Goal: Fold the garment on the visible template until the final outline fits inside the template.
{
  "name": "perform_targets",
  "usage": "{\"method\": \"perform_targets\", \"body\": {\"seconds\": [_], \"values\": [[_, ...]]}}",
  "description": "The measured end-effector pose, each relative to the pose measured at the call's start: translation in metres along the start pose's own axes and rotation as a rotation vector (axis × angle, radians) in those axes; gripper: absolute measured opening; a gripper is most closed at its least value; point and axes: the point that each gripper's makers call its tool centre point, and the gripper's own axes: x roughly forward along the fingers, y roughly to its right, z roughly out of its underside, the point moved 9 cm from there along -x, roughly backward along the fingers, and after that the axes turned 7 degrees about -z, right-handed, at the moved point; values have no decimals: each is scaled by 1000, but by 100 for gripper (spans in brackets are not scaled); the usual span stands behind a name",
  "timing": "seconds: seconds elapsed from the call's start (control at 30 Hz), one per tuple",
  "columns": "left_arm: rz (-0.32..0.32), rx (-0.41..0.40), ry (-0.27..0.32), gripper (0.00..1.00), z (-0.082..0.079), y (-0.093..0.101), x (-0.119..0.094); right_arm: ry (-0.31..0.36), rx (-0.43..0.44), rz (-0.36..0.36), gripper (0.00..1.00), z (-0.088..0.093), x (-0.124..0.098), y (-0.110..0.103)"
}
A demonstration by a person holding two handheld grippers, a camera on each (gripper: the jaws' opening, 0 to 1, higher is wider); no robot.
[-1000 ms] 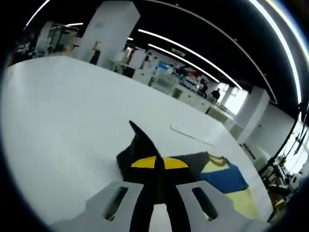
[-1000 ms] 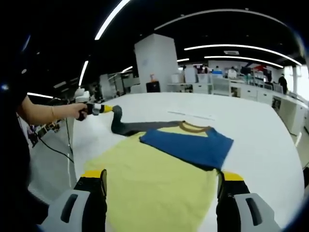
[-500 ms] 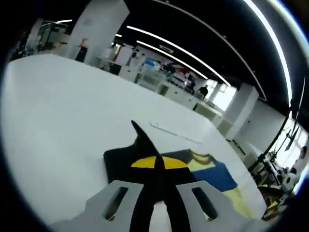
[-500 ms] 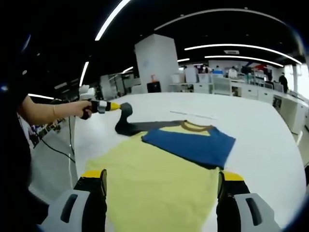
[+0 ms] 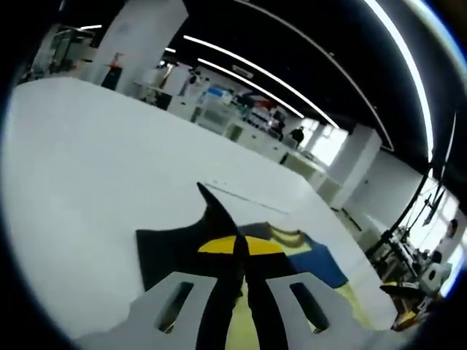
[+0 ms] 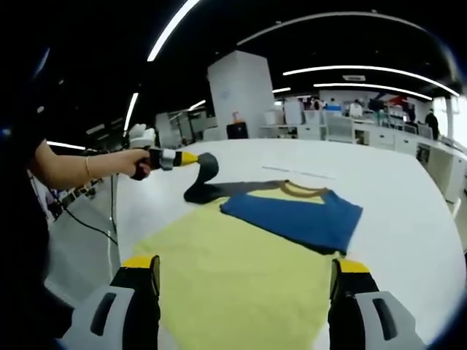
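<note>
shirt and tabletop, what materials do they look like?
Shirt: looks like soft matte knit, cotton-like. The dark sleeve drapes limply from the left gripper and the blue sleeve lies folded flat. Exact fibre can't be told.
Table: smooth white surface with faint sheen, likely laminate or painted board.

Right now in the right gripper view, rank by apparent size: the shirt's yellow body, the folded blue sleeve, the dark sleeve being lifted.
1. Yellow body, though it lies nearest the camera.
2. Blue sleeve.
3. Dark sleeve, farthest away, held in the left tongs.

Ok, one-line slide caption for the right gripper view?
Left gripper lifts the dark sleeve over the yellow shirt; blue sleeve already folded.
</note>
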Motion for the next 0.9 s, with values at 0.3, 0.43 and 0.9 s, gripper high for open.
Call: {"method": "perform_targets", "body": {"seconds": [0.3, 0.43, 0.9], "values": [[58, 12, 8, 0, 1, 19, 6, 9, 18, -9, 95, 1, 4, -3], [74, 13, 10, 0, 1, 26, 9, 18, 24, -18, 95, 0, 6, -6], [144, 41, -12, 0, 6, 54, 24, 19, 36, -24, 95, 2, 7, -7]]}}
